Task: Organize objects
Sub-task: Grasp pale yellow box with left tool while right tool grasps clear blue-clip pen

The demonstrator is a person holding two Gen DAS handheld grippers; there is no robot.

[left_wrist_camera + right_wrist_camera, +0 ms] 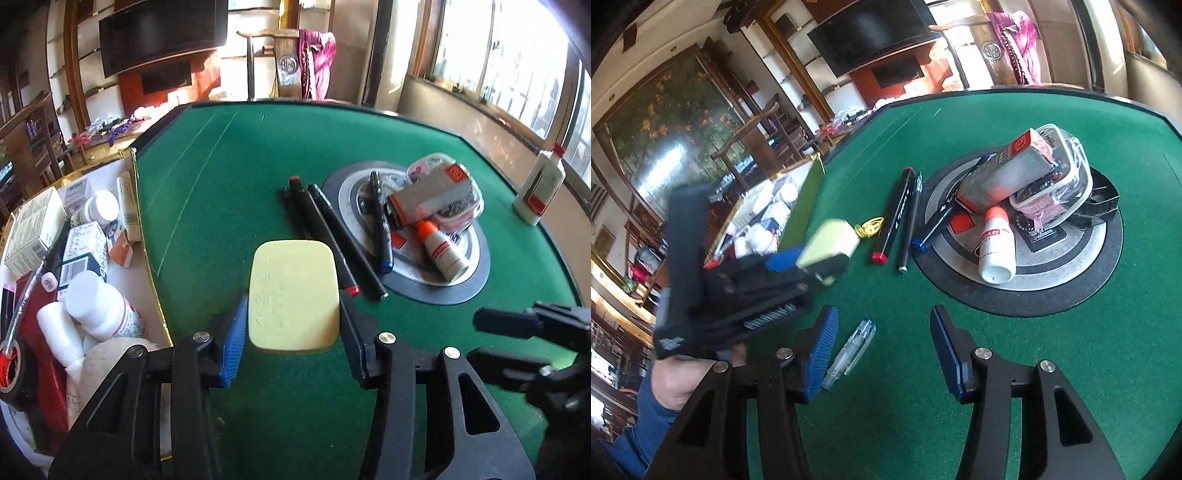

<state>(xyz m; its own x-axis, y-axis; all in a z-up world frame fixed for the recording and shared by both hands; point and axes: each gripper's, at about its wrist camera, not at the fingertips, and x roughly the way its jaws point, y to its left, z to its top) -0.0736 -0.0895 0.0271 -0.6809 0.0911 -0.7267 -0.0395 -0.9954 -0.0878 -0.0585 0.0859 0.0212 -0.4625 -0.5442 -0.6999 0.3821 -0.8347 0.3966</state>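
We note the left tool (293,325) pinching a pale yellow rounded rectangular block (293,295) by its long sides; in the right wrist view the block (831,242) hangs above the green felt table (1108,350), close to the table's left edge. The right tool (882,345) stands spread with nothing between its blue ribbed pads (822,354); a clear plastic pen (849,352) lies on the felt just beside its left pad. Two black markers (325,236) lie side by side near a round grey inset (476,273) holding a grey carton with red ends (430,197), a small white bottle with an orange cap (441,249) and a clear plastic tub (1067,173). We see a tray of white bottles and boxes (74,258) left of the table.
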